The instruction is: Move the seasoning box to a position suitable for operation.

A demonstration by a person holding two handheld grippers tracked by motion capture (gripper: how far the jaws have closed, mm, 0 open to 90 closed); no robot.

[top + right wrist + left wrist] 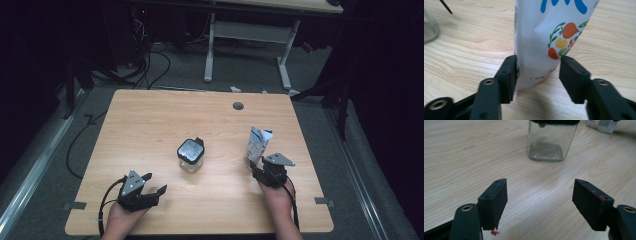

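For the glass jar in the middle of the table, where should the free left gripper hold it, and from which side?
Grip the glass jar across its flat side walls below the black lid, coming level from the person's side. It stands upright and square, and the open left gripper already faces it.

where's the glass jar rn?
High view: the glass jar stands mid-table, between the left gripper and the white pouch at the right gripper.

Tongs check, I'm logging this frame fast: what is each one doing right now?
Left tongs: open, holding nothing, facing the glass jar.
Right tongs: closed on the white pouch, which stands upright.
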